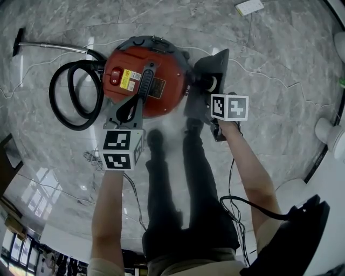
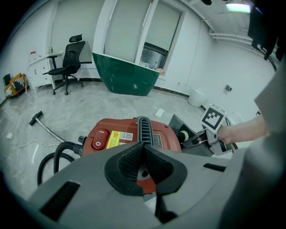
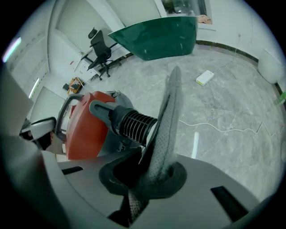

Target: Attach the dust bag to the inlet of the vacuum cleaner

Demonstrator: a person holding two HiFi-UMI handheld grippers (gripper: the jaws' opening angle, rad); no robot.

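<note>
The red vacuum cleaner (image 1: 161,70) (image 2: 111,138) (image 3: 85,129) stands on the marble floor. Its black ribbed inlet (image 3: 132,123) (image 2: 183,134) sticks out of its right side. The dark grey dust bag (image 1: 213,67) (image 3: 167,116) stands edge-on against that inlet, and my right gripper (image 1: 204,102) (image 3: 149,172) is shut on its lower edge. My left gripper (image 1: 133,103) (image 2: 143,163) is shut with nothing visible between the pads. Its tips rest at the near end of the vacuum's black handle (image 2: 144,129).
A black hose (image 1: 75,94) (image 2: 49,161) coils left of the vacuum, with a metal wand (image 1: 51,47) behind it. A white box (image 1: 249,7) (image 3: 204,77) and thin cables lie on the floor. The person's legs (image 1: 188,178) stand behind the vacuum. A green counter (image 2: 125,74) and an office chair (image 2: 69,60) are further off.
</note>
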